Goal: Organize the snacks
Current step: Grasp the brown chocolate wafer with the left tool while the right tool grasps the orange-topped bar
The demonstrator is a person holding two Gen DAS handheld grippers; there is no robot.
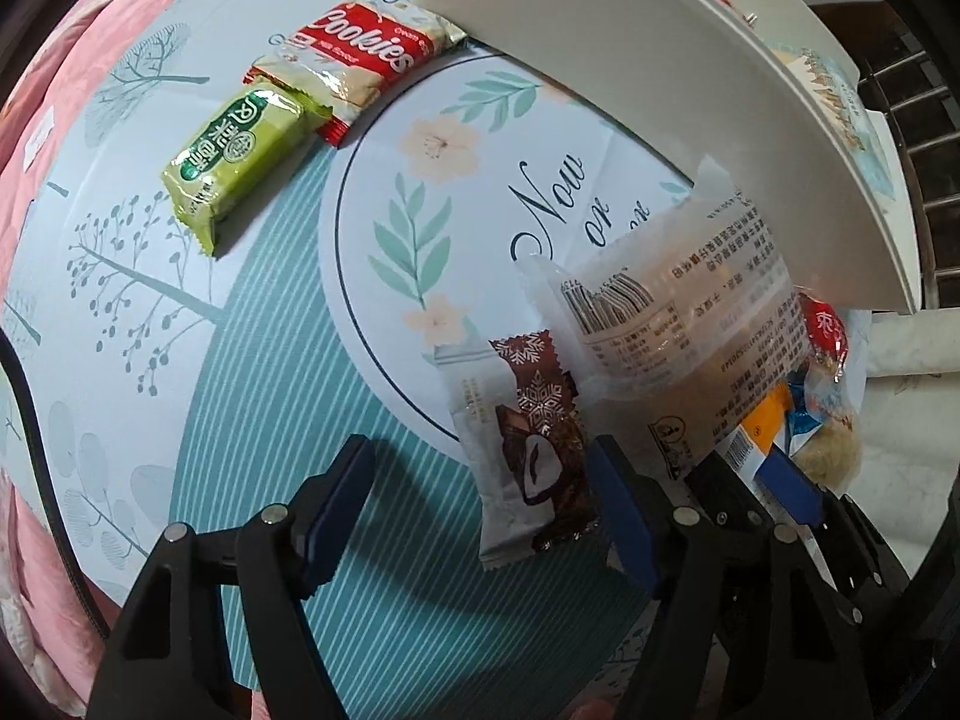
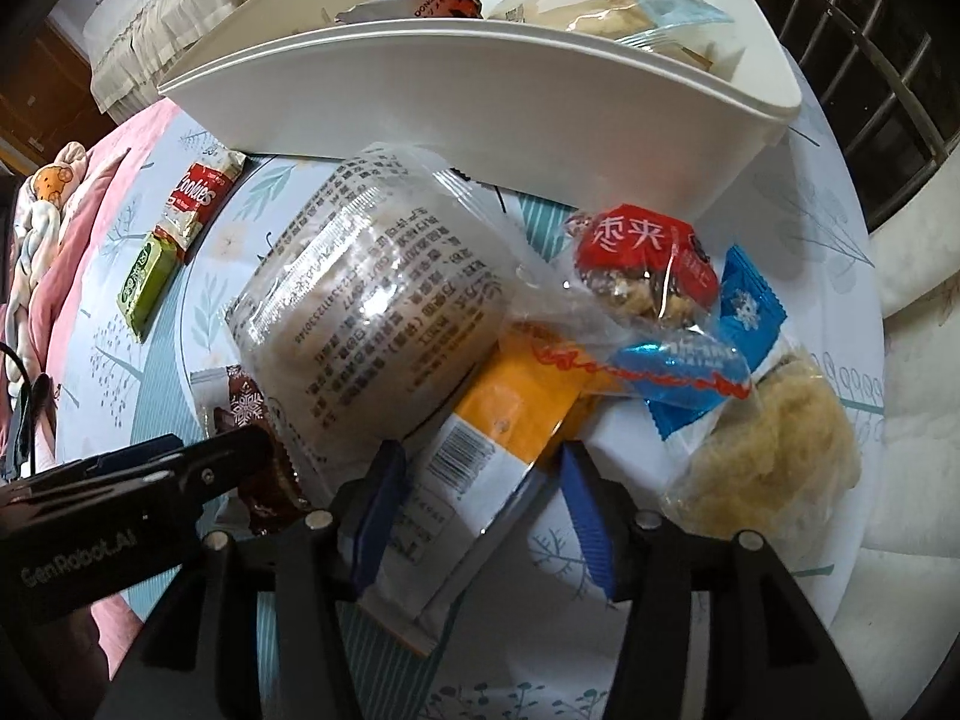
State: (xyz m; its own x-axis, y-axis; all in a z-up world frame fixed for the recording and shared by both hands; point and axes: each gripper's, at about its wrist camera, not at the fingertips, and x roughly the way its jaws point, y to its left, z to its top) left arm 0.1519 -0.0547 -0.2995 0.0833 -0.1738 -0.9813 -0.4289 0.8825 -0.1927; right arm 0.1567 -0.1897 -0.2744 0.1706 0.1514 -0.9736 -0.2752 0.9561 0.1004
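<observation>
On the patterned surface [image 1: 252, 360], we are lowering the spread left hand-held gripper [image 1: 480, 498] around the brown candy [image 1: 534, 450]; the right hand-held gripper [image 2: 480, 504], spread, is straddling the orange packet [image 2: 480, 450]: centre each before squeezing.

The white tray [image 2: 480, 138] was smooth, matt plastic, and the printed tablecloth [image 1: 270, 396] lay flat with a dull finish. The clear bread wrapper [image 2: 372, 300] and green snack packet [image 1: 237, 150] were glossy film, the pink quilt [image 1: 54, 120] soft cloth.

Green wrapper [image 1: 237, 159], red cookies pack [image 1: 360, 54], brown snowflake-printed packet [image 1: 537, 450].
</observation>
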